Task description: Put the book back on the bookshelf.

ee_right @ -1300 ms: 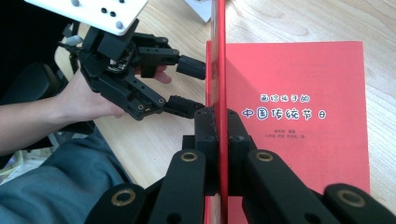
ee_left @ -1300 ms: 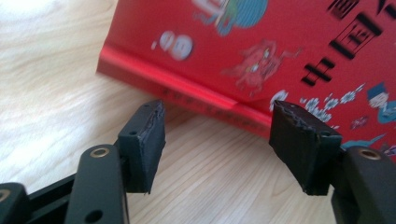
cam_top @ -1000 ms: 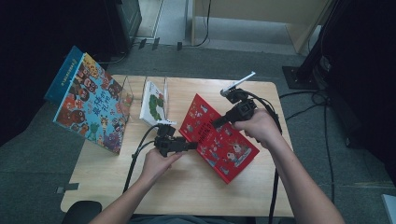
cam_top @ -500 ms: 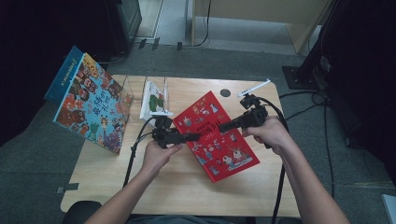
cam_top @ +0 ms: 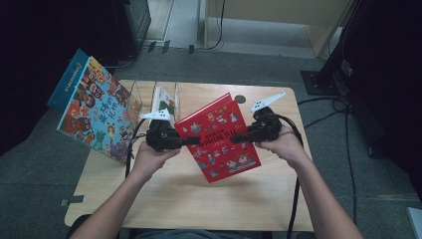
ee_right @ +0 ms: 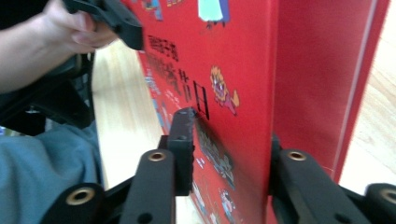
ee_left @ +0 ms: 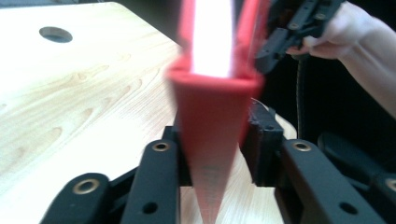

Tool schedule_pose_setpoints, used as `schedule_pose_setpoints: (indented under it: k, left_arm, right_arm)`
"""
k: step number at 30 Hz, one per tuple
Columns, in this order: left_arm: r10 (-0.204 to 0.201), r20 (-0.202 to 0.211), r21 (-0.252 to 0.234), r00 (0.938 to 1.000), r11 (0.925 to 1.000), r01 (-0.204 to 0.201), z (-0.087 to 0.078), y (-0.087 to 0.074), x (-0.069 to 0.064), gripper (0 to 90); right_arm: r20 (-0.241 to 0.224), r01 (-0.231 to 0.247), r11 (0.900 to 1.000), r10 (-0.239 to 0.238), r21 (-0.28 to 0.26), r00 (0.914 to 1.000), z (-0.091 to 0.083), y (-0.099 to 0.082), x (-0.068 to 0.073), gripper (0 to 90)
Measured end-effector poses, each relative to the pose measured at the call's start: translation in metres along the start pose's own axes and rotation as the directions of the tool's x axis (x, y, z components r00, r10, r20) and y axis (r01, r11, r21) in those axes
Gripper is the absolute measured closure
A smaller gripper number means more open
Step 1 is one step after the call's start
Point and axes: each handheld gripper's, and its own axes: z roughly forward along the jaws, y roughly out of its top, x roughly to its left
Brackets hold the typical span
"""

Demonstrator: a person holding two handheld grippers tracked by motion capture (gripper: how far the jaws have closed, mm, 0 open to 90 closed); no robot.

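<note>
Red hardcover picture book (cam_top: 220,137) held up above the wooden counter (cam_top: 199,199), tilted, front cover facing up with small cartoon figures and dark lettering on it. In the left gripper view (ee_left: 212,158), seen edge-on: red spine (ee_left: 212,140) in front, bright white pages between the two covers.

Left gripper (cam_top: 191,141) at the left edge of the book, jaws just closing on the spine, pads on both sides of it. Right gripper (cam_top: 238,138) at the right side of the book, jaws just opening further, yet one pad against the front cover and the other behind the back cover, so gripping the book (ee_right: 243,93).

Left of the red book, a second colourful picture book (cam_top: 94,112) leaning past the counter edge. Between these two, just behind the left gripper, a clear stand (cam_top: 144,97) with a thin white and green book (cam_top: 164,102).
</note>
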Motion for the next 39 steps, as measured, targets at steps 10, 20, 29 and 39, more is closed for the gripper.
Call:
schedule_pose_setpoints:
  k: [10, 20, 29, 39]
  left_arm:
    - [0.139, -0.047, 0.094, 0.9892, 0.9865, -0.134, -0.005, 0.001, -0.010, 77.0]
    - [0.156, -0.090, 0.138, 0.9837, 0.9801, -0.143, -0.006, 0.007, -0.010, 79.9]
    - [0.133, -0.088, 0.186, 0.9872, 0.9758, -0.115, -0.008, 0.013, -0.010, 79.8]
    - [0.120, -0.104, 0.183, 0.9872, 0.9781, -0.100, -0.006, 0.016, -0.015, 80.6]
  right_arm:
    - [0.038, -0.010, 0.9999, 0.010, 0.000, 0.9992, 0.015, -0.010, -0.005, 59.1]
    - [0.124, -0.040, 0.9881, 0.058, -0.149, 0.9906, 0.017, -0.031, -0.014, 60.8]
    - [0.179, 0.022, 0.9716, 0.022, -0.236, 0.9836, 0.031, -0.046, -0.017, 50.3]
    - [0.169, 0.010, 0.9635, 0.037, -0.267, 0.9849, 0.044, -0.051, -0.017, 49.7]
